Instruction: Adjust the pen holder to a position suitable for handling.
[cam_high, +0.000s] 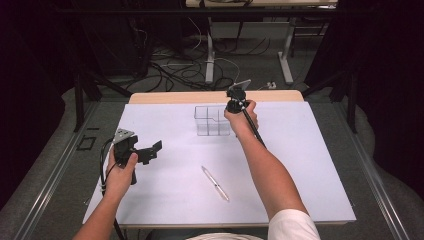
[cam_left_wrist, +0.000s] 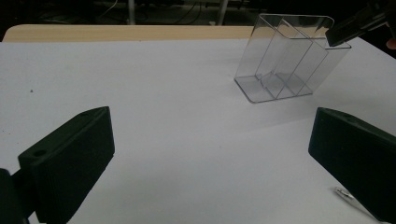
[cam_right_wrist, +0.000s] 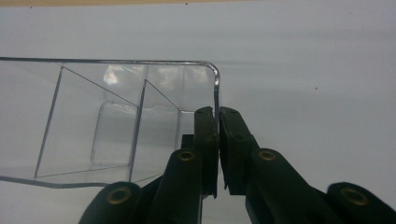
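Nearest to us on the white tabletop (cam_high: 165, 200) lies a slim silver pen (cam_high: 215, 183), at a slant, well apart from both of our grippers. Our left hand-held gripper (cam_high: 150, 151) sits over the left part of the sheet with its black jaws spread wide and nothing between them; in the left gripper view the pen's tip (cam_left_wrist: 343, 192) peeks out beside the right-hand jaw. Farther back stands a clear plastic organiser box with inner dividers (cam_high: 212, 120), near the far wooden edge of the tabletop. Our right hand-held gripper (cam_right_wrist: 217, 122) is clenched on the thin right-hand wall of that box, one jaw inside the wall and one outside, just below its rounded top corner. From the left gripper view the box (cam_left_wrist: 289, 60) leans tilted, its compartments holding nothing, with the right gripper's black jaw at its upper right rim.
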